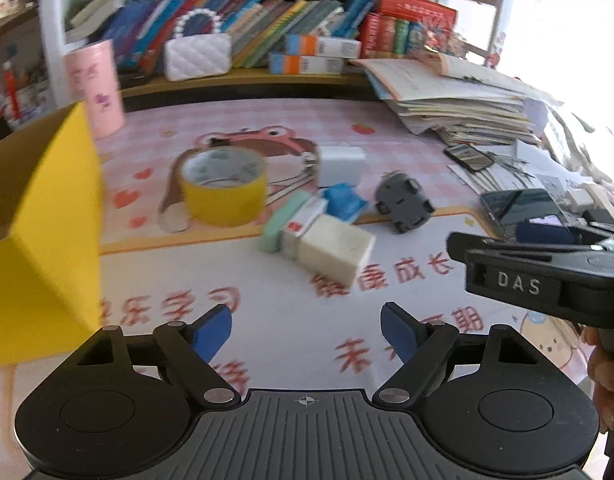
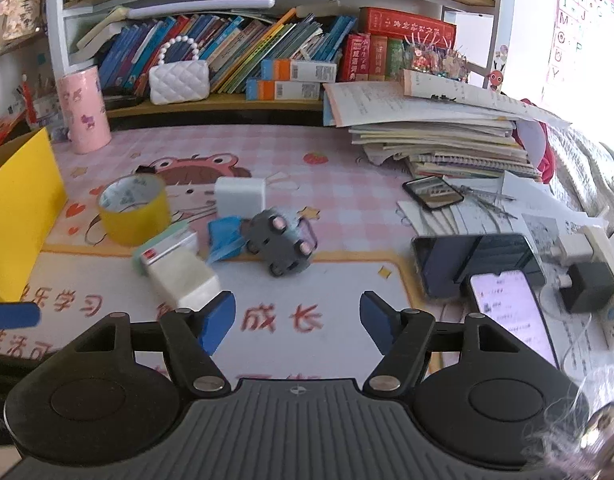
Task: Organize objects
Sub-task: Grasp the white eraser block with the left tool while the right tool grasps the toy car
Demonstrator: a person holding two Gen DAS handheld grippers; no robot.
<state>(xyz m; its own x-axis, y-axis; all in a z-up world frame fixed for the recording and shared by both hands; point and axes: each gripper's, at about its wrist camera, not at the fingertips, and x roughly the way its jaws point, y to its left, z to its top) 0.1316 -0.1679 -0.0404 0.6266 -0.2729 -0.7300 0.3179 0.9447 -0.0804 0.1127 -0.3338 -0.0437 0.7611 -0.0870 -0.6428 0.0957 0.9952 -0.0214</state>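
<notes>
Hovering both grippers over the near edge of the worktop point(image 2: 307, 280), I have nothing held yet: the left gripper point(image 1: 305, 332) stands with its blue pads wide apart and empty, and the right gripper point(image 2: 297, 322) is likewise parted with only the printed mat between its pads.

From the right wrist view, the closest piece is the cream block point(image 2: 185, 276) at about 10 o'clock, touching a red-labelled small box point(image 2: 167, 252) and a mint eraser-like slab point(image 2: 163, 240) behind it. I judge that cluster is the first pick, so I would separate it by approaching the cream block along its long sides, squaring the pads to it before closing.

Further out at 12 o'clock lies the grey toy car point(image 2: 281, 246), tipped with wheels showing, beside a crumpled blue packet point(image 2: 225, 238). Beyond are the white box point(image 2: 239, 196) and the yellow tape roll point(image 2: 134, 210) at 11 o'clock. The yellow carton point(image 1: 39, 236) at 9 o'clock looks like the destination; I cannot see its inside.
</notes>
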